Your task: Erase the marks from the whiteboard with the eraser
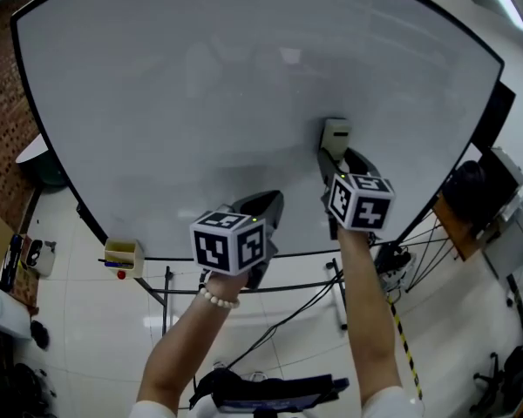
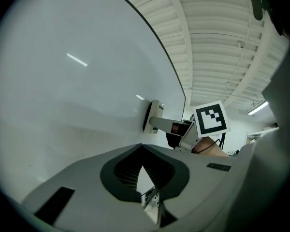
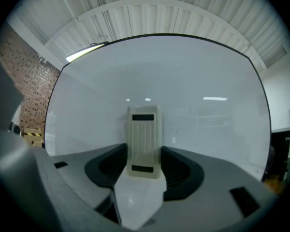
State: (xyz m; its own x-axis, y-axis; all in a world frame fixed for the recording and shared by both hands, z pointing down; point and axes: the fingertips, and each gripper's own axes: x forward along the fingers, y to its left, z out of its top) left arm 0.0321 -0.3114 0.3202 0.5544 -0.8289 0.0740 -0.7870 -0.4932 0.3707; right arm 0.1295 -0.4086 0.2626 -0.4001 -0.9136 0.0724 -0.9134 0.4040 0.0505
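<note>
The jaws of the right gripper [image 3: 144, 154] are clamped on the cream eraser [image 3: 144, 134], whose wiping face is hidden against the whiteboard [image 3: 203, 81]. The jaws of the left gripper [image 2: 144, 164] sit together, empty, near the board's lower edge; whether they touch it is unclear. The head view cuts off the board's top.

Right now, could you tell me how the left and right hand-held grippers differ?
The right hand-held gripper is clamped on the eraser, held against the whiteboard; the left hand-held gripper is shut on nothing. The right reaches higher up the board; the left sits near its bottom edge. Both carry a marker cube.
</note>
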